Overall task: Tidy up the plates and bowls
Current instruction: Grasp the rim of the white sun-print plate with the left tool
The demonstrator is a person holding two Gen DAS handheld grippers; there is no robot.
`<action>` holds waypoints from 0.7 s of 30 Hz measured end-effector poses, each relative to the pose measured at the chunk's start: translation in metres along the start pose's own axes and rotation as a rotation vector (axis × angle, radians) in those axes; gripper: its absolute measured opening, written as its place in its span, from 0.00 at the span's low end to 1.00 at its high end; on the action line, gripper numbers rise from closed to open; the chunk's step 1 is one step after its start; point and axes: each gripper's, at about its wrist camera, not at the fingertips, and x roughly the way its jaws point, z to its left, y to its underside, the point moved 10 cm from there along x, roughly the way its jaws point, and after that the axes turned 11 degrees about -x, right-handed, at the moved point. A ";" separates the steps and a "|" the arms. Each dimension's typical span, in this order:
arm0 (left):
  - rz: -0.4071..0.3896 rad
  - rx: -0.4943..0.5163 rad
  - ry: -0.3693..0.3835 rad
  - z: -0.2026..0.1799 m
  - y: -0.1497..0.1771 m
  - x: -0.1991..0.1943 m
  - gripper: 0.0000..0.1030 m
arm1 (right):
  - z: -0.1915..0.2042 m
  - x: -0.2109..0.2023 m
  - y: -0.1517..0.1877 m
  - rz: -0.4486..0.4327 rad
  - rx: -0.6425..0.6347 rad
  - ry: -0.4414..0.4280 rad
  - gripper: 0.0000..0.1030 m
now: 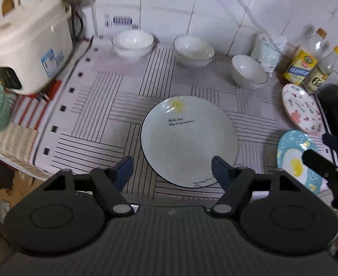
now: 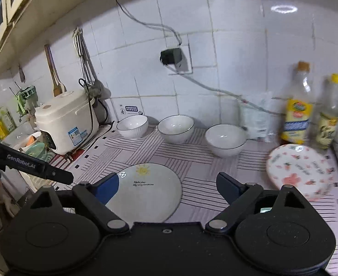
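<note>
Ahead of my left claw I count three plates: sun plate [image 1: 188,141] straight ahead, egg plate [image 1: 298,161] and floral plate [image 1: 301,108] to its right. Beyond them, three bowl spots [image 2: 133,126] [image 2: 176,128] [image 2: 225,139]. Two bottles [image 2: 298,115] [image 2: 329,117] far right of my right claw.

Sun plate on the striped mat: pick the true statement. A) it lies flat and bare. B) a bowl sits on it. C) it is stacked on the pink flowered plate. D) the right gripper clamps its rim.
A: the sun plate lies flat on the striped mat with nothing on it; the pink flowered plate lies apart.
</note>
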 end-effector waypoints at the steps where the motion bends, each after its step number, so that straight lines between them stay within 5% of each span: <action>1: 0.024 -0.006 0.003 0.004 -0.001 0.011 0.66 | 0.001 0.010 0.004 -0.001 0.010 -0.013 0.88; 8: 0.091 0.023 0.016 0.030 -0.005 0.077 0.57 | -0.003 0.093 0.063 0.140 0.232 -0.069 0.64; 12: 0.200 0.017 0.028 0.043 0.004 0.116 0.56 | 0.002 0.118 0.089 0.168 0.356 -0.092 0.55; 17: 0.235 -0.005 0.055 0.050 0.007 0.138 0.34 | 0.011 0.135 0.106 0.179 0.404 -0.098 0.47; 21: 0.202 0.004 0.121 0.046 0.001 0.142 0.19 | 0.007 0.144 0.111 0.172 0.444 -0.083 0.31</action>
